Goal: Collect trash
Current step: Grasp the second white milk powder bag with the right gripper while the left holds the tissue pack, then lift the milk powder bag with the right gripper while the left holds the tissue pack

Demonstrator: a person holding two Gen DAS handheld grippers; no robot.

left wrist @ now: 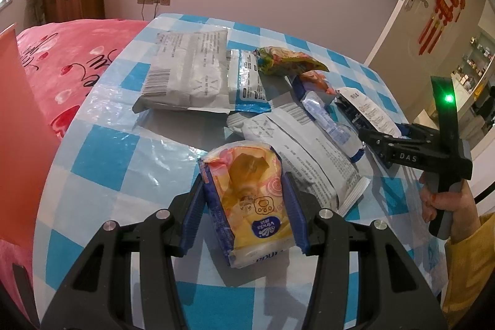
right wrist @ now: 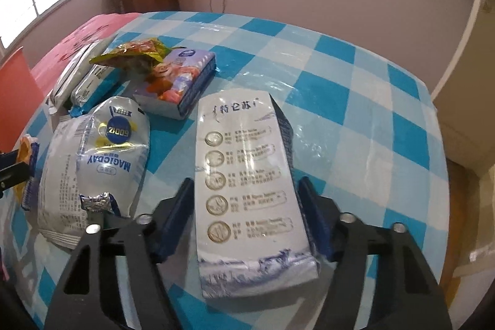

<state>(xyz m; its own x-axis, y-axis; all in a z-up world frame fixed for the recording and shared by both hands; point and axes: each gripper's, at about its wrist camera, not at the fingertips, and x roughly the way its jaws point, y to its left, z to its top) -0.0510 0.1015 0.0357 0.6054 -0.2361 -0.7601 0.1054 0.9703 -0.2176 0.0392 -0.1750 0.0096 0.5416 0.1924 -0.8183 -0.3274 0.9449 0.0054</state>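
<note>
Near the surface's (right wrist: 355, 88) front edge, the right gripper (right wrist: 247, 206) has its jaws narrowed around the milk carton (right wrist: 250, 175), long axis running straight away between them, while the left gripper (left wrist: 244, 200) clamps the yellow tissue pack (left wrist: 250, 200), other wrappers heaped beyond.

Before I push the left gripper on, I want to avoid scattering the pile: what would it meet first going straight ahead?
The left gripper is shut on the yellow tissue pack. Straight ahead, that pack would probably first nudge the white printed wrapper just beyond it on the checked tablecloth; depth is hard to judge.
</note>
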